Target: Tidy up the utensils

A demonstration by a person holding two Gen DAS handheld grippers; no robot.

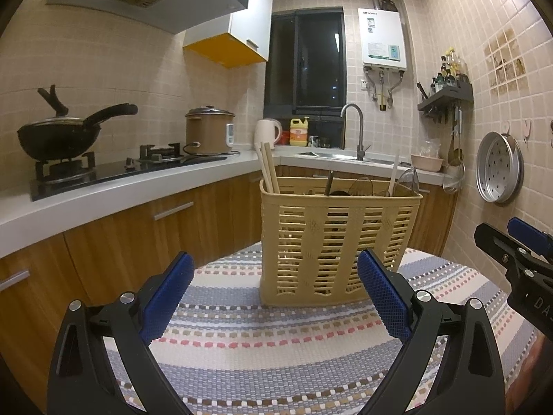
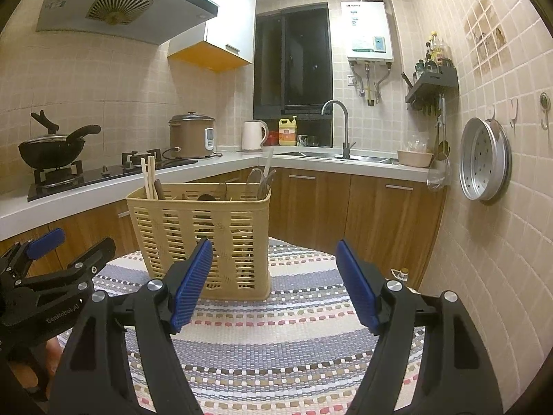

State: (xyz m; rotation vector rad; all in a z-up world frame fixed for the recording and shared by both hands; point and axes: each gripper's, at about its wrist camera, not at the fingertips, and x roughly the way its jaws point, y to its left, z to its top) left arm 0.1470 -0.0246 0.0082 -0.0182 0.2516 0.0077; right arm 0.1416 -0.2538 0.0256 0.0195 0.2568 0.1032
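The tan slotted basket stands upright on the striped mat, centre of the left wrist view and left of centre in the right wrist view. Chopsticks stick up from its left end; a pale handle and what look like mesh skimmers lean at its right end, with darker utensils low inside that I cannot make out.

The left gripper hangs wide open and empty in front of the basket, and the right gripper is likewise spread wide, holding nothing.

The basket looks like thin plastic, light and a bit flexible, probably easy to tip, so the rim is likely the best hold. The chopsticks look stiff, light and smooth; I would pinch them near the tops.

Readable writing is scarce: "DA" on the right gripper's body at the right edge of the left wrist view, and "CenRobot.AI", I think, on the left one at the lower left of the right wrist view. The water heater label is too blurred.
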